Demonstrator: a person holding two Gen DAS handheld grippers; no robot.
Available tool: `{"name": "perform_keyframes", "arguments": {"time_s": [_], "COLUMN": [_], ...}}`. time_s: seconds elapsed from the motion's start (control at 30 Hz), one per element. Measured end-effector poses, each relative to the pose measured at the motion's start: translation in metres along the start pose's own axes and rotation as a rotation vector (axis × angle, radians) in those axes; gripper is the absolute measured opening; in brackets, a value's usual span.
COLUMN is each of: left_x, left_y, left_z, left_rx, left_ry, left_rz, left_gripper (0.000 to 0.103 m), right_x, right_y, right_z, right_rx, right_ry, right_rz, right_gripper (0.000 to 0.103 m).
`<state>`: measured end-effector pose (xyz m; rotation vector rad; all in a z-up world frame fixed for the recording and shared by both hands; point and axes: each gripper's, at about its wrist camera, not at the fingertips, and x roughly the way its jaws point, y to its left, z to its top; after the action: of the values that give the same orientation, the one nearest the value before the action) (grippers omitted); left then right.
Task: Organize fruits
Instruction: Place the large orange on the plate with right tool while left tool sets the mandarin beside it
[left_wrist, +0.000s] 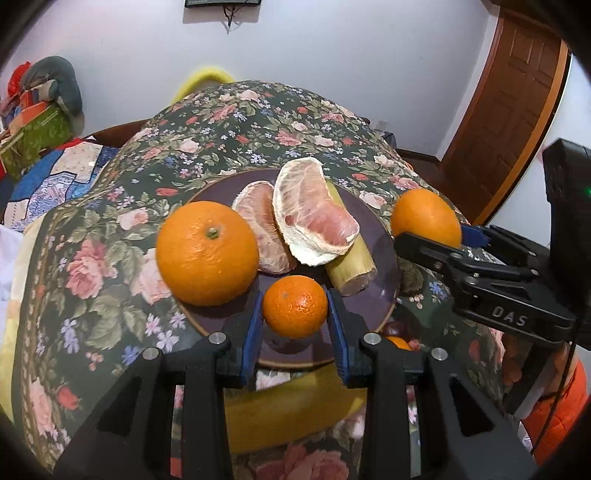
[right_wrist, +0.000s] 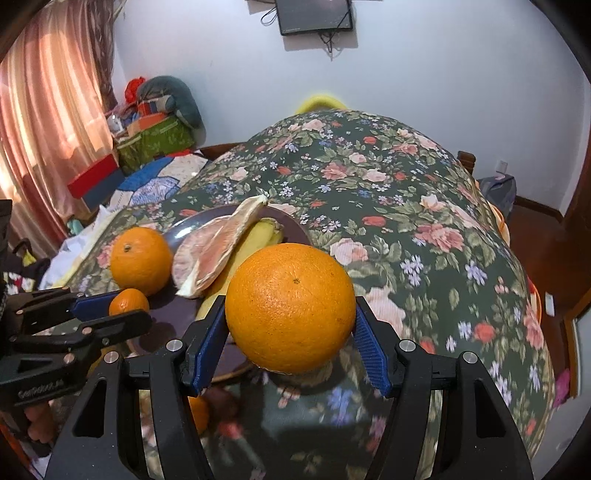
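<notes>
Table (left_wrist: 110, 229): covered with a dark flowered cloth; it carries the plate, the landmark for every place below.
Plate (left_wrist: 384, 295): dark purple and round, lying flat on the cloth, with fruit on it.
Pomelo pieces (left_wrist: 314, 214): two peeled pink wedges at the plate's middle, the bigger one leaning over the smaller and over the banana.
Banana (left_wrist: 351, 269): pale yellow, on the plate's right half, partly under the pomelo, its cut end toward the camera.
Big orange on plate (left_wrist: 207, 253): at the plate's left rim, stem up, touching the smaller pomelo wedge.
Right claw (right_wrist: 291, 332): pinching a second big orange (right_wrist: 290, 308) between its blue pads, held just off the plate's right edge, above the cloth.
Left claw (left_wrist: 295, 325): pinching a small mandarin (left_wrist: 294, 306) between its blue pads, over the plate's near rim.
</notes>
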<state>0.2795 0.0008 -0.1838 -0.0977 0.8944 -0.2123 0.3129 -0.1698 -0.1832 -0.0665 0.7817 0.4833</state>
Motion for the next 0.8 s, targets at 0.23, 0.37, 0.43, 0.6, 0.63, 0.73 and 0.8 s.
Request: {"name": "perform_keyframes", "arguments": {"time_s": [0.23, 0.37, 0.43, 0.6, 0.63, 0.73, 0.8], "left_x": [0.016, 0.022, 0.022, 0.024, 0.025, 0.026, 0.026], "left_y": [0.002, -0.001, -0.001, -0.001, -0.002, -0.003, -0.003], "left_z": [0.011, 0.015, 0.017, 0.018, 0.018, 0.017, 0.017], "left_rx": [-0.006, 0.012, 0.013, 0.020, 0.025, 0.030, 0.021], "left_ry": [0.017, 0.012, 0.006, 0.011, 0.013, 0.021, 0.028], "left_rz": [-0.010, 0.005, 0.008, 0.019, 0.023, 0.022, 0.005], "left_gripper": [0.034, 0.034, 0.034, 0.034, 0.034, 0.037, 0.043], "right_x": [0.022, 0.032, 0.034, 0.037, 0.037, 0.036, 0.035], "right_y": [-0.002, -0.003, -0.005, -0.007, -0.007, -0.007, -0.006], "right_z": [0.013, 0.018, 0.021, 0.022, 0.022, 0.022, 0.021], "right_rx": [-0.027, -0.027, -0.020, 0.008, 0.008, 0.008, 0.000], "right_ry": [0.015, 0.019, 0.020, 0.030, 0.031, 0.045, 0.051], "right_rz": [0.010, 0.020, 0.023, 0.057, 0.057, 0.062, 0.062], "right_gripper": [0.062, 0.061, 0.061, 0.062, 0.062, 0.063, 0.064]}}
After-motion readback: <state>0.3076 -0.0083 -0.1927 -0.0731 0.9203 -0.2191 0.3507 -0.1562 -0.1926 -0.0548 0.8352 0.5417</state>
